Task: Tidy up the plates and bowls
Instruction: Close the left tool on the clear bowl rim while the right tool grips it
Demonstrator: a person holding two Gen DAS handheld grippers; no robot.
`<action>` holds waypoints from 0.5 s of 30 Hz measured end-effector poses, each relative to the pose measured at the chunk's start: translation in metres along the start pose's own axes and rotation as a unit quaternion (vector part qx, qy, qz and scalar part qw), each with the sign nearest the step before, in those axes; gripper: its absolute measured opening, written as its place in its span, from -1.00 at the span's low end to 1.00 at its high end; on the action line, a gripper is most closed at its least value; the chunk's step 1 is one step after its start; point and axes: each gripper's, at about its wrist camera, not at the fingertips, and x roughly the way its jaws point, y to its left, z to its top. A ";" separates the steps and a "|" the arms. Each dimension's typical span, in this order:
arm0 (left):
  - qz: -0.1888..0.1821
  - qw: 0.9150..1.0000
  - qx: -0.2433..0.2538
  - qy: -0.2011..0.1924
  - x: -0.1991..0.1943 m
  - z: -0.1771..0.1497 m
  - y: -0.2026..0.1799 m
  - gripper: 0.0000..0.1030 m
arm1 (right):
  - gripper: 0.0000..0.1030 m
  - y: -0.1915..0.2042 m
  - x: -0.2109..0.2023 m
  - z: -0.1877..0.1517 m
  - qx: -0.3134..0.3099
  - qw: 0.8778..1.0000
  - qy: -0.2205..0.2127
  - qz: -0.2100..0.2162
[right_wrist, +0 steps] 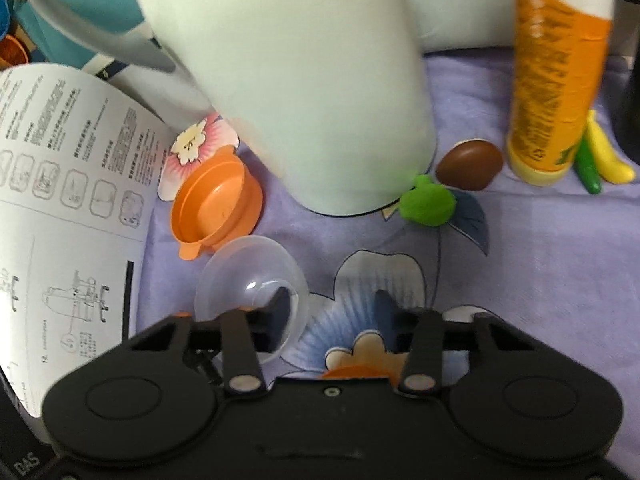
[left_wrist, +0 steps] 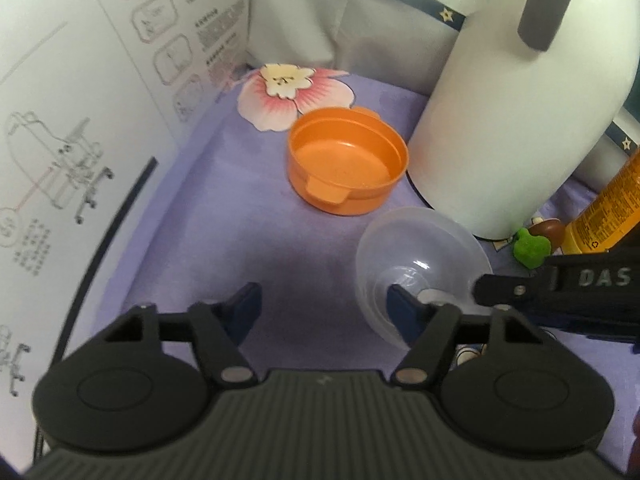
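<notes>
Clear bowl (left_wrist: 420, 264) touches wide-open left hand-held gripper (left_wrist: 324, 304).

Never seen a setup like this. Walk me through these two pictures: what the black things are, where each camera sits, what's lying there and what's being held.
The black shapes at the bottom of each picture are hand-held two-finger grippers; a person holds one in each hand, and a fisheye camera on each looks forward along its fingers.

The left gripper is open and holds nothing. The right gripper is open too; the clear bowl sits tilted by its left finger, not clamped, as far as I can tell.

On the purple flowered cloth are an orange bowl, a white kettle, an orange tube, a green toy, a brown toy and an instruction sheet.
</notes>
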 end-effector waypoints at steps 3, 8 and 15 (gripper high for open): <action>-0.009 1.000 0.002 0.006 0.006 -0.001 -0.004 -0.25 | -0.60 0.004 0.012 0.001 -0.002 1.000 0.003 0.008; -0.017 1.000 0.018 0.007 0.003 -0.005 -0.014 -0.76 | -0.87 0.012 0.018 -0.002 -0.014 1.000 -0.002 0.023; -0.018 1.000 0.004 0.005 -0.022 -0.006 -0.011 -0.77 | -0.88 0.014 -0.001 -0.010 -0.015 0.999 -0.010 0.027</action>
